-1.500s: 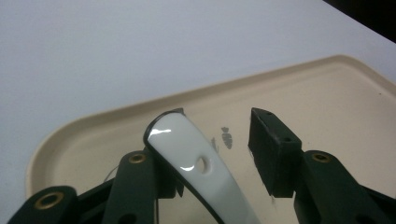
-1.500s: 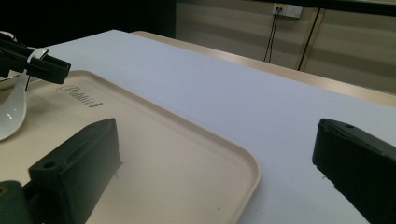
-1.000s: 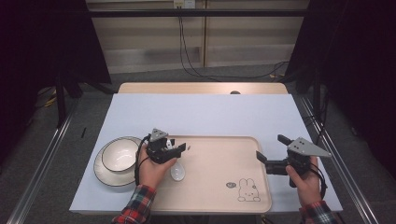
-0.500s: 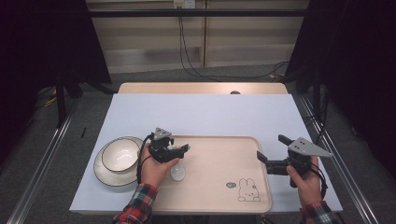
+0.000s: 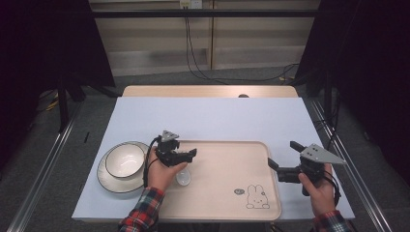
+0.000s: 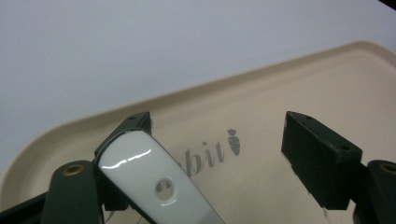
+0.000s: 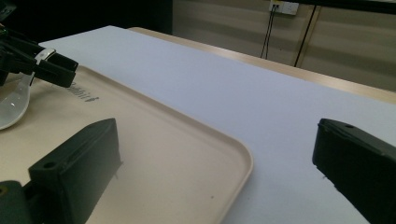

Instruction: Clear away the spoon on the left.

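Meanwhile, the left gripper point(image 5: 186, 155), jaws wide apart, has a white ceramic spoon point(image 6: 156, 182) leaning on its left jaw over the beige tray point(image 5: 227, 212), seemingly poised to grasp, while the right gripper point(image 5: 280, 166) waits open beside it.

Left tool point(image 5: 186, 155) over beige rectangular plastic tray point(image 5: 227, 193), above white ceramic spoon point(image 5: 183, 178). White bowl point(image 5: 124, 160) on plate point(image 5: 107, 180), left of tray. Right tool point(image 5: 283, 166) at tray's right edge, on pale blue tabletop point(image 5: 208, 118).
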